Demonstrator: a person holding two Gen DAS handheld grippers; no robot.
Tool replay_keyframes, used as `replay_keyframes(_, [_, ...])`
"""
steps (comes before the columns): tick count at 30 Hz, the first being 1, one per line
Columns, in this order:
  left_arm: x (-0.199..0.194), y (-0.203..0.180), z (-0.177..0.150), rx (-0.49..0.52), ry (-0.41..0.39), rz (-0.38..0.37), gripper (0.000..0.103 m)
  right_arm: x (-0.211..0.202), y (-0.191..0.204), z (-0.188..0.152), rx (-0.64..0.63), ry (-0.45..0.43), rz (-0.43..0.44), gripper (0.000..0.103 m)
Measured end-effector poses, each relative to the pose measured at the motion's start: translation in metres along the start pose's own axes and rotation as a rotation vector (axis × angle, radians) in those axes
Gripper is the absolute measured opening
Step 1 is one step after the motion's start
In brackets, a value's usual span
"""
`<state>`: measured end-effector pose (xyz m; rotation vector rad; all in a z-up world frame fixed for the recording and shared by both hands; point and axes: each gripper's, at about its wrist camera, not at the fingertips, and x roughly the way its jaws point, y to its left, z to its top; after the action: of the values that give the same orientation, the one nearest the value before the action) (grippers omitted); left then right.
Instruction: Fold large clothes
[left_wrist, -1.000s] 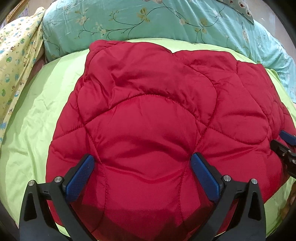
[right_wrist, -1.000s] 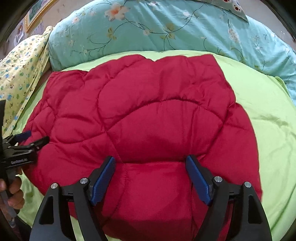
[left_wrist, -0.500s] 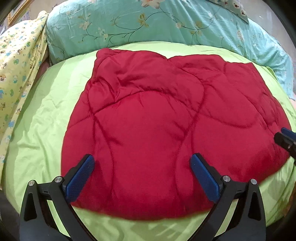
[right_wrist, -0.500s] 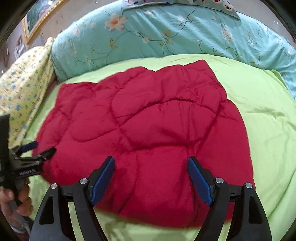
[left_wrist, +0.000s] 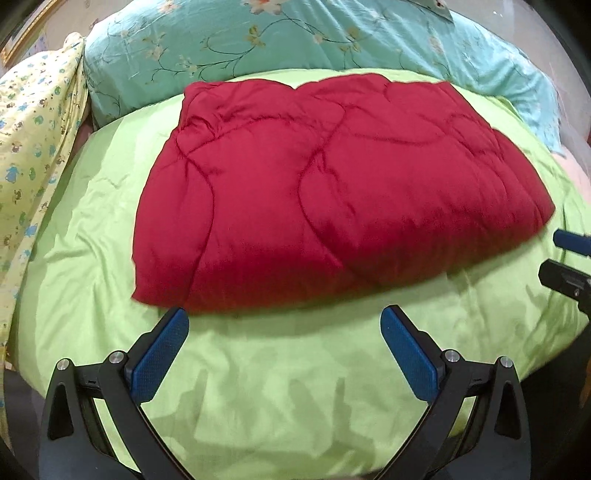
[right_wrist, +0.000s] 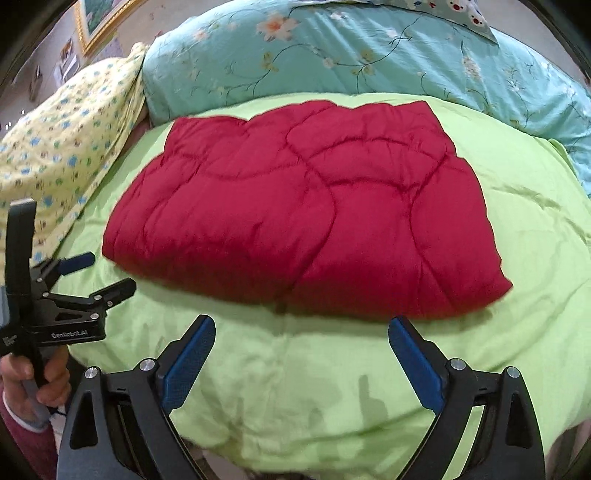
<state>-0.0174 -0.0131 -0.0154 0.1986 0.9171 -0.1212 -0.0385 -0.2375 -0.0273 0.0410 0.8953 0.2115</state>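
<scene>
The red quilted jacket (left_wrist: 332, 192) lies folded and puffy mid-bed (left_wrist: 295, 387), just beyond the left gripper (left_wrist: 284, 350) and right gripper (right_wrist: 301, 358), both spread and empty.

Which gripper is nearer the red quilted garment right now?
Left, narrowly. The left gripper is open with one fingertip almost at the red quilted garment near edge; the right gripper is open, slightly back over the green sheet. Neither touches it.
</scene>
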Motion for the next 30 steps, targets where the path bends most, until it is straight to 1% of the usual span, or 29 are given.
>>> replay_keyframes(5, [-0.016,-0.001,-0.011,0.004,-0.008,0.001,0.103,-0.012,0.008,-0.01,-0.021,0.019,-0.007,0.097])
replay_keyframes(8, [-0.027,-0.001,-0.007,0.01,-0.013,-0.002,0.103,-0.02,0.012,-0.008,-0.033,0.028,-0.007,0.097])
replay_keyframes(11, [-0.043,-0.001,0.002,0.026,-0.048,0.011,0.103,-0.033,0.016,0.0,-0.044,0.033,-0.003,0.097])
replay_keyframes(13, [-0.054,-0.002,0.009,0.042,-0.067,0.018,0.103,-0.04,0.018,0.004,-0.045,0.033,0.001,0.1])
replay_keyframes(16, [-0.061,0.0,0.016,0.046,-0.089,0.024,0.103,-0.045,0.018,0.009,-0.054,0.027,-0.01,0.101])
replay_keyframes(26, [-0.048,-0.006,0.023,0.053,-0.063,0.042,0.103,-0.031,0.019,0.019,-0.052,0.05,-0.014,0.101])
replay_keyframes(30, [-0.039,-0.006,0.028,0.044,-0.048,0.032,0.103,-0.024,0.017,0.025,-0.054,0.061,-0.017,0.101])
